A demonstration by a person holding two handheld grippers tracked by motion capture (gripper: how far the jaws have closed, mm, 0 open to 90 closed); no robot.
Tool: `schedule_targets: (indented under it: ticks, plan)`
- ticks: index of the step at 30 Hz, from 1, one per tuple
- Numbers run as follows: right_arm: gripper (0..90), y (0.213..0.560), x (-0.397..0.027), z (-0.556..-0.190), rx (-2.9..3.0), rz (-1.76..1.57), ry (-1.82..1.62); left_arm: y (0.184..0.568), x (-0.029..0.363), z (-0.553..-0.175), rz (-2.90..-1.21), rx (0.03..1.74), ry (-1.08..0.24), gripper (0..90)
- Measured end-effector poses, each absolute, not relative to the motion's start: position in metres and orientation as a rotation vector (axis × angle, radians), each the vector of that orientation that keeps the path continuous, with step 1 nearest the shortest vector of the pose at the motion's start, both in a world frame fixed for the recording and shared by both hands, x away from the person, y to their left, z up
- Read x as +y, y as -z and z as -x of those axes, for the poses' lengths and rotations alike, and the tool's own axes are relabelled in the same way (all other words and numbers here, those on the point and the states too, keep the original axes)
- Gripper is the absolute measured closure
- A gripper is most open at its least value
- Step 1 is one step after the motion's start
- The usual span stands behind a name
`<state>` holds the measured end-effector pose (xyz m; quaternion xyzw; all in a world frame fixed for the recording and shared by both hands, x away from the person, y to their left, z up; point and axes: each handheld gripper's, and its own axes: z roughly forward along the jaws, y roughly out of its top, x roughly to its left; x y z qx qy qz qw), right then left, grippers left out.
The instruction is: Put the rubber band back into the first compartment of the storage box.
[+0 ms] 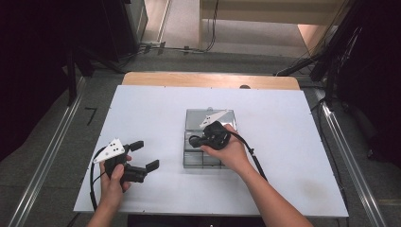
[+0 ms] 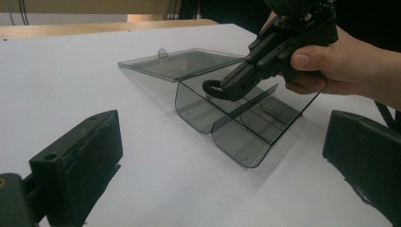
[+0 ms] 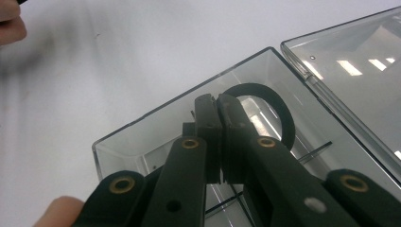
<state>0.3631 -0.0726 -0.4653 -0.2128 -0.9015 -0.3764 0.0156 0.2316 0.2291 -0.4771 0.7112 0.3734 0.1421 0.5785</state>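
While the left claw gapes, the right claw grips a black ring over the open box.

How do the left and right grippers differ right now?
The left gripper has its jaws open with nothing between them; the right gripper is shut on a black ring. The left sits over bare white table; the right reaches into the clear box. Both are black and hand-held.

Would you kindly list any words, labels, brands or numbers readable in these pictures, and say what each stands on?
None: no readable text anywhere. The clear plastic box and its open lid are unmarked, the black ring held over the box is plain, and the white table carries no label.
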Motion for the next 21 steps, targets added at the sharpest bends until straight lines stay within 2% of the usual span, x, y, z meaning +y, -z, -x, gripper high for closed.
schedule_targets:
  ticks: [21]
  plan:
    - [85.8,0.4752,-0.0676,-0.3673,-2.829,0.7,1.108,0.4779,0.2288,-0.2321,-1.662,0.876,-0.33,0.0]
